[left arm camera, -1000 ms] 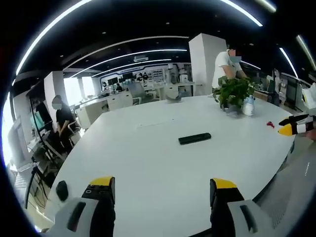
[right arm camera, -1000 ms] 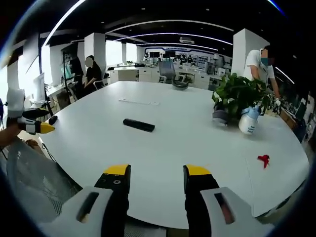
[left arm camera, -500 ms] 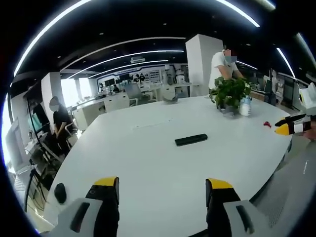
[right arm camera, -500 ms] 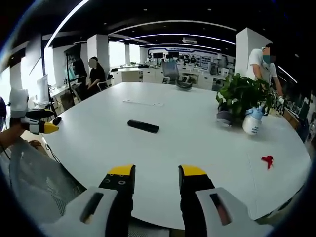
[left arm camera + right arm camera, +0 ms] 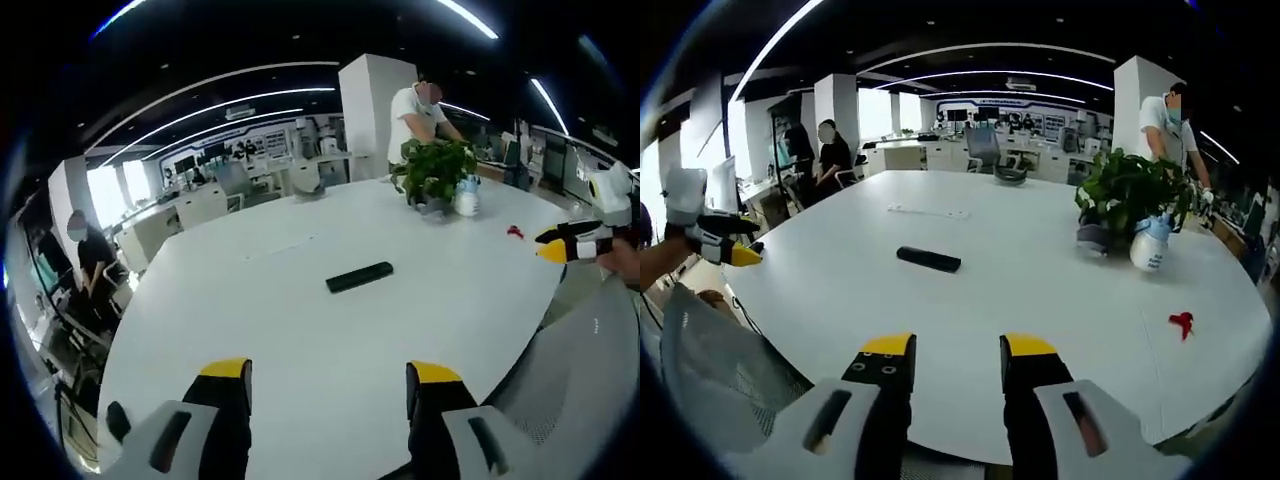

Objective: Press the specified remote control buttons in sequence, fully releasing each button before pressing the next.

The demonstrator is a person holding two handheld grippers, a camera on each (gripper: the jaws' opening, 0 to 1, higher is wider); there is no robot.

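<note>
A black remote control (image 5: 359,276) lies flat near the middle of the large white table (image 5: 300,330); in the right gripper view the remote (image 5: 928,259) lies ahead and a little left. My left gripper (image 5: 328,377) hangs open over the near table edge, well short of the remote. My right gripper (image 5: 958,349) is also open, nothing between its yellow-tipped jaws, over the table's near side. Each gripper appears in the other's view: the right gripper (image 5: 565,245) at the far right, the left gripper (image 5: 725,250) at the far left, held in a hand.
A potted plant (image 5: 1128,195) and a white spray bottle (image 5: 1150,247) stand at the table's far right, with a small red object (image 5: 1181,322) nearer. A white strip (image 5: 929,210) lies beyond the remote. Mesh chair backs (image 5: 715,365) sit by the near edge. People stand and sit around the office.
Both views have shifted slightly with my hands; the left gripper view has swung so the remote sits a little further left. The remote has not moved, and both grippers stay open.
</note>
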